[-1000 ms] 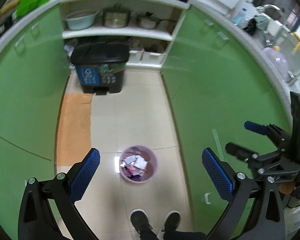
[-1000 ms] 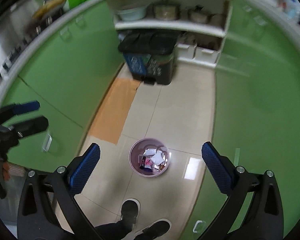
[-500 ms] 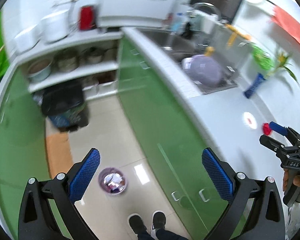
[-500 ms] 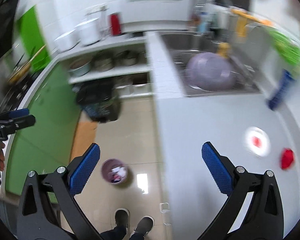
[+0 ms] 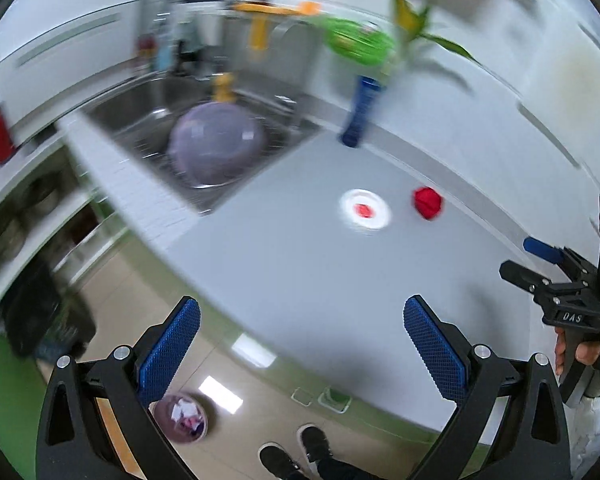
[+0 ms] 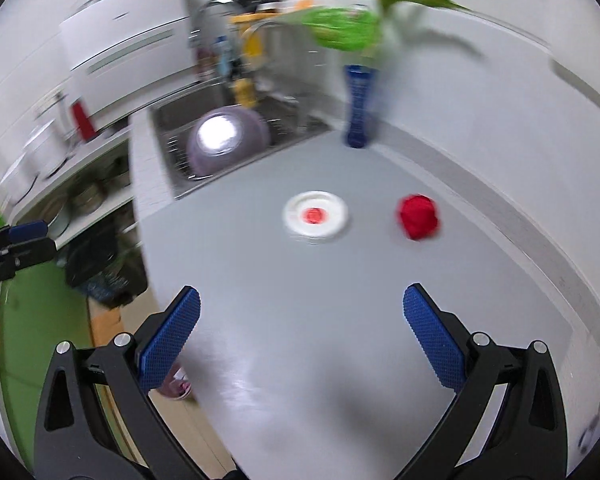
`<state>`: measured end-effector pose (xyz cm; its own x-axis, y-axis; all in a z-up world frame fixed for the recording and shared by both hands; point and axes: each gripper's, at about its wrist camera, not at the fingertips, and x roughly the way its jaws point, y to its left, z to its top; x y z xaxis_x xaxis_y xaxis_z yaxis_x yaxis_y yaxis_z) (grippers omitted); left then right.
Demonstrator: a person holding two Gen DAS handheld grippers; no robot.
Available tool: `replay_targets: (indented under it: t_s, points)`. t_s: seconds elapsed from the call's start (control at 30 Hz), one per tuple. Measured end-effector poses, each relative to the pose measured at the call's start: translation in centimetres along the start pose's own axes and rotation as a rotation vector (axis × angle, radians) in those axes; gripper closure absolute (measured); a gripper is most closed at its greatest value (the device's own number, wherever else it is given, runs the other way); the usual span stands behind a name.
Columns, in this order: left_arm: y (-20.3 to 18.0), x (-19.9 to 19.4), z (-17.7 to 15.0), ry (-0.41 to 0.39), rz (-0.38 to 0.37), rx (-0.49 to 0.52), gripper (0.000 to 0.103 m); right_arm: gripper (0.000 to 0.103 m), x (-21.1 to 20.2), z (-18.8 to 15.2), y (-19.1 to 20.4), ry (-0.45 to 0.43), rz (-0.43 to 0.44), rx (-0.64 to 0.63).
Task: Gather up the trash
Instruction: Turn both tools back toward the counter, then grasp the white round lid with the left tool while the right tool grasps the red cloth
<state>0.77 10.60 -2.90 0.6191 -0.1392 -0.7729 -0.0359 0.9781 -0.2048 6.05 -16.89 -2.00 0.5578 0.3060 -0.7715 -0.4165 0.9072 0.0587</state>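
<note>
Both grippers, left [image 5: 302, 344] and right [image 6: 302, 336], have swung up from the floor bin [image 5: 182, 420] to the bench [image 6: 300, 320], fingers wide and empty. Trash now ahead: a red wad [image 6: 418, 216] beside a white lid [image 6: 315, 214], so picking comes next.

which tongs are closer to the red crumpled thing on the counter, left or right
Right. The right tongs hang open over the counter, facing the red crumpled thing. The left tongs sit back at the counter's edge, partly over the floor.
</note>
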Motion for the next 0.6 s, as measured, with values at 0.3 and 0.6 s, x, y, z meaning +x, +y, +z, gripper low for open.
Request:
replay_targets:
  t_s: [0.3, 0.6]
  points:
    - [-6.5, 6.7, 4.0, 0.068, -0.07, 0.142, 0.005, 0.003, 0.2, 0.5, -5.1, 0.005, -0.045, 0.072]
    - [-10.1, 16.9, 7.9, 0.176, -0.065, 0.19, 0.005, 0.003, 3.0, 1.7, -9.9, 0.045, -0.042, 0.093]
